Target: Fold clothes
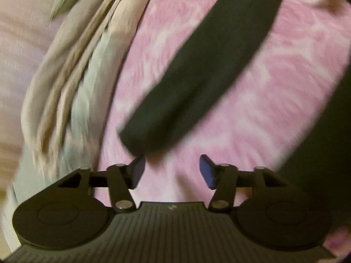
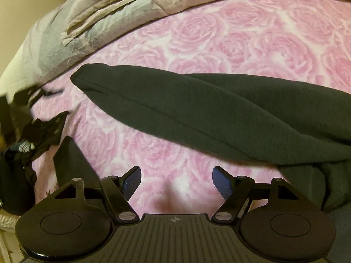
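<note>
A dark green garment lies on a pink rose-patterned bedspread (image 2: 219,43). One long sleeve (image 2: 186,114) stretches left across the right wrist view, its cuff (image 2: 81,76) at the left end. In the blurred left wrist view the same sleeve (image 1: 208,65) runs diagonally, its cuff end (image 1: 140,135) just ahead of the left finger. My left gripper (image 1: 172,171) is open and empty, right behind the cuff. My right gripper (image 2: 176,182) is open and empty, above the bedspread, just short of the sleeve.
A crumpled grey-beige quilt (image 2: 98,22) lies along the far side of the bed, also in the left wrist view (image 1: 72,87). A pile of dark clothes (image 2: 28,135) sits at the left edge. More dark green fabric (image 2: 329,186) lies at the right.
</note>
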Motion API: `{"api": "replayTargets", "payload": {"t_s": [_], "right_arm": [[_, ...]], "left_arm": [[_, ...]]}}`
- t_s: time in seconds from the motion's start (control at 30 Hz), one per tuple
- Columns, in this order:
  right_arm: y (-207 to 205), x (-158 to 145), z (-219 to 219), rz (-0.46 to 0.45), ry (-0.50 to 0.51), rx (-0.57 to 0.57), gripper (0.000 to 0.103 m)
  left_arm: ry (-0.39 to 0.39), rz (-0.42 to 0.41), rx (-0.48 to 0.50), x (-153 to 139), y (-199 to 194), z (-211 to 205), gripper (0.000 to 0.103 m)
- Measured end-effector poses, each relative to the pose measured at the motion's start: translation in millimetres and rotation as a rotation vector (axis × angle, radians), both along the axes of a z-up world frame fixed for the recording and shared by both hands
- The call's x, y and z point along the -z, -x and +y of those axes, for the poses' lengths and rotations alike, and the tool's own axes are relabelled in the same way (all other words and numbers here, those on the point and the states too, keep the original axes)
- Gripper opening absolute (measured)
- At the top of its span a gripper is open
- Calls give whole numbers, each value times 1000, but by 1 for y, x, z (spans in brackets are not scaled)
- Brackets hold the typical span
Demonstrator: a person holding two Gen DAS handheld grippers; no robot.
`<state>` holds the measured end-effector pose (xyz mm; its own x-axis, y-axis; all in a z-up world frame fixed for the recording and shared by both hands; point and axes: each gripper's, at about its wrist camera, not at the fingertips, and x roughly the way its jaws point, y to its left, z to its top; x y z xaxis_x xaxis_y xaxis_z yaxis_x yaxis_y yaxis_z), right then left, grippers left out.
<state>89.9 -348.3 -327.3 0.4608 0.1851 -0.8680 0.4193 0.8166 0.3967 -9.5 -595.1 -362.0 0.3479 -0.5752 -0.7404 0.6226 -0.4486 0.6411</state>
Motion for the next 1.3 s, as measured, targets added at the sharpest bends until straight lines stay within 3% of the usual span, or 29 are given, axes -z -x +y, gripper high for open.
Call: {"api": "replayTargets", "payload": {"t_s": [0.07, 0.1, 0.13, 0.17, 0.23, 0.37, 0.47, 0.57, 0.7, 0.8, 0.97, 1.07, 1.17, 1.3], "right_arm": [[9, -1, -2, 3, 11, 9, 75], [15, -2, -4, 9, 19, 19, 75], [22, -2, -8, 17, 26, 32, 75], [30, -2, -12, 26, 33, 48, 75], [47, -3, -21, 48, 42, 95, 75], [78, -14, -41, 63, 47, 203, 75], [95, -19, -53, 71, 18, 277, 75], [106, -21, -59, 86, -18, 324, 75], [123, -38, -67, 78, 24, 319, 75], [145, -52, -89, 82, 89, 342, 75], [180, -63, -169, 77, 156, 441, 75], [194, -53, -235, 65, 158, 507, 75], [201, -36, -292, 47, 109, 558, 75], [207, -5, -353, -14, -86, 607, 75]], "left_arm": [[-41, -66, 70, 16, -2, -24, 61], [-84, -86, 98, 24, -4, -34, 53], [-133, -102, 123, 32, -7, -43, 39], [-178, -85, 128, 35, -10, -49, 4], [-165, -50, 115, 25, -14, -49, 5], [86, -80, 21, -35, -28, -6, 5], [-18, -84, -36, -34, -29, 45, 5], [-212, -71, -10, -14, -18, 81, 8], [-259, -32, -112, -19, -7, 90, 12], [-223, 72, -264, -46, -18, 71, 15], [-162, 202, -274, -69, 27, 6, 31], [-125, 278, -272, -83, 55, -34, 38], [-88, 354, -271, -96, 84, -73, 38], [-145, 446, -189, -69, 140, -150, 38]]}}
